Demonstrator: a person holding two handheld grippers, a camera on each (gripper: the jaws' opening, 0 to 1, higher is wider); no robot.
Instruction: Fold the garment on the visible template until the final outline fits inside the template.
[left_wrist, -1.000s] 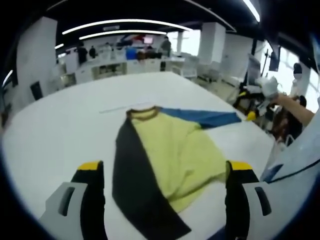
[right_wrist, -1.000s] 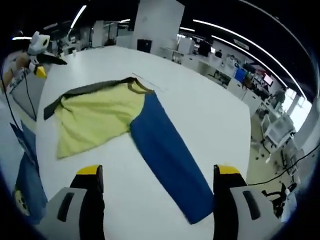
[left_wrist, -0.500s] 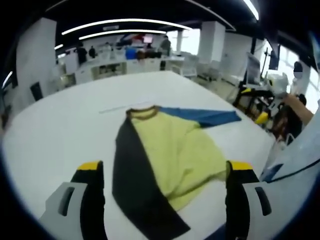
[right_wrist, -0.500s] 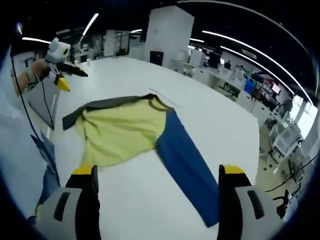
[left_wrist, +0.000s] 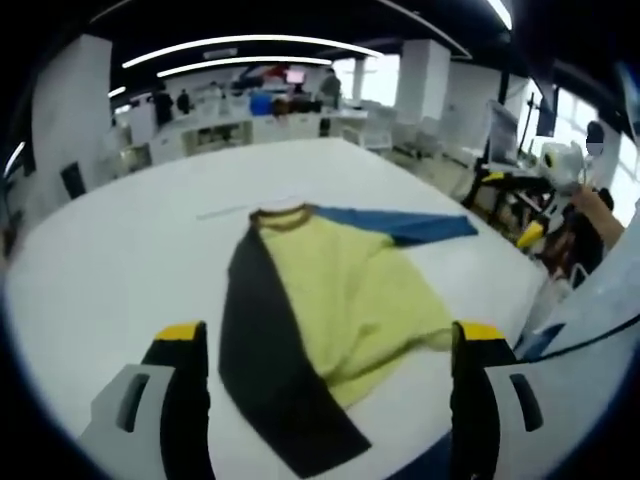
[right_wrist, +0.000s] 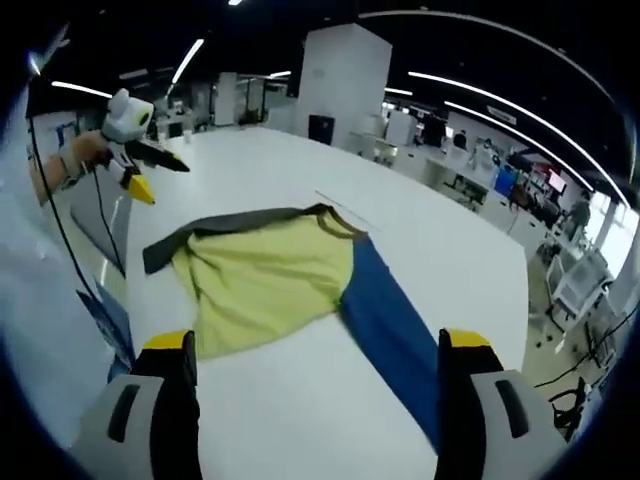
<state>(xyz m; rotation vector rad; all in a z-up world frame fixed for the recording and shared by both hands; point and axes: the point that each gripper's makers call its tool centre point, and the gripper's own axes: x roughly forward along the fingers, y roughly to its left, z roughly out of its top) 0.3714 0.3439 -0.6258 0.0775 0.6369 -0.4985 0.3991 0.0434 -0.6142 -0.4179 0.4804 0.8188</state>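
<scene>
A long-sleeved shirt (left_wrist: 335, 300) lies flat on the white table (left_wrist: 110, 260), with a yellow body, a dark sleeve (left_wrist: 262, 370) toward my left gripper and a blue sleeve (left_wrist: 405, 225) stretched to the right. My left gripper (left_wrist: 325, 400) hovers above the shirt's near edge, open with nothing between its jaws. In the right gripper view the same shirt (right_wrist: 265, 285) shows from the other side, its blue sleeve (right_wrist: 395, 335) running toward my right gripper (right_wrist: 315, 400), which is open and holds nothing. A thin line (left_wrist: 225, 212) marks the table by the collar. My left gripper (right_wrist: 130, 150) also appears at the far left of the right gripper view.
The person's light sleeve (left_wrist: 600, 300) shows at the right of the left gripper view. Behind the table is an office with desks (left_wrist: 250, 125), chairs (right_wrist: 565, 285) and a white pillar (right_wrist: 335, 75). The table's edge (right_wrist: 110, 290) runs close by the shirt's hem.
The right gripper's camera has swung, so the shirt sits more centred and the left gripper appears nearer. The shirt itself has not moved. Both grippers stay open.
</scene>
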